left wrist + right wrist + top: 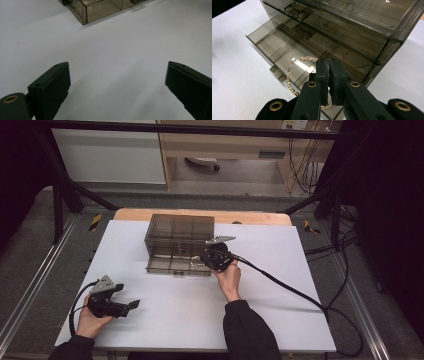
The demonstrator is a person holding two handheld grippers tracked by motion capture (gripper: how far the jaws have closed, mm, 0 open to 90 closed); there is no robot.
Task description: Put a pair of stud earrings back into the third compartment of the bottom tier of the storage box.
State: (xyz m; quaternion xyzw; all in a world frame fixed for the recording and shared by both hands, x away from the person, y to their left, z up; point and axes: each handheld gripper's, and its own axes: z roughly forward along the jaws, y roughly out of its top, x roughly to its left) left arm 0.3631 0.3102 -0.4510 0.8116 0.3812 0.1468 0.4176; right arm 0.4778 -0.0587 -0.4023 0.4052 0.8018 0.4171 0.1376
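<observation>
My right tongs point(329, 65) are clenched on a gold beaded chain bracelet point(291, 75), jaws nearly touching with the chain pinched between the pads. The bracelet loops out at 9 o'clock of the jaw tips and hangs over the front edge of the pulled-out bottom drawer point(275, 48) of the smoky translucent plastic drawer box point(352, 22). In the high view the right tongs point(202, 261) sit at the box's point(179, 232) front right corner, at about 12 o'clock on the white table sheet point(180, 315).

My left tongs point(117, 82) are released, jaws wide apart with nothing between them, over bare white sheet point(112, 50). In the high view they point(134, 305) lie at about 8 o'clock of the box, well apart from it, held low in my left hand point(90, 320).
</observation>
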